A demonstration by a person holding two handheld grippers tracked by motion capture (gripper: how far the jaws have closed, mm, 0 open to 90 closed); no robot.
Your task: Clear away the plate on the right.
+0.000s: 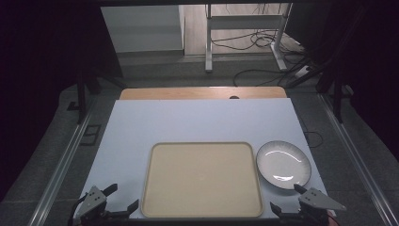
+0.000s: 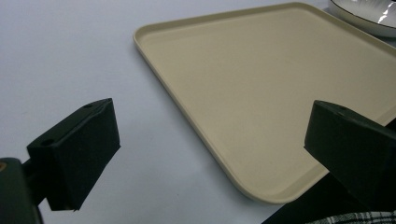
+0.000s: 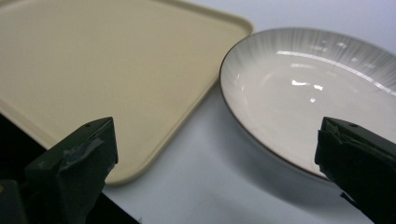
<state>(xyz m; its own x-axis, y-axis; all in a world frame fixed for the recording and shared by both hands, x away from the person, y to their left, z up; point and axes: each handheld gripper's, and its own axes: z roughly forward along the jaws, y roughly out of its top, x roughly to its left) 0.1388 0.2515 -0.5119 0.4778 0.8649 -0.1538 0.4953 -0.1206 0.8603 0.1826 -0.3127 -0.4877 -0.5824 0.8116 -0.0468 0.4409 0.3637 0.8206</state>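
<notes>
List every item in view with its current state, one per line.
Tray: empty, flat on the white table cover.
Plate: empty, upright, on the cover just right of the tray.
Left gripper: open, holding nothing, at the tray's near left corner.
Right gripper: open, holding nothing, near the plate's front edge.
Table cover: spread flat, bare beyond the tray.

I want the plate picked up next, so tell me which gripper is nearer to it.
Right. The right gripper sits open just at the plate's near rim; the left gripper is across the tray, at its near left corner.
</notes>
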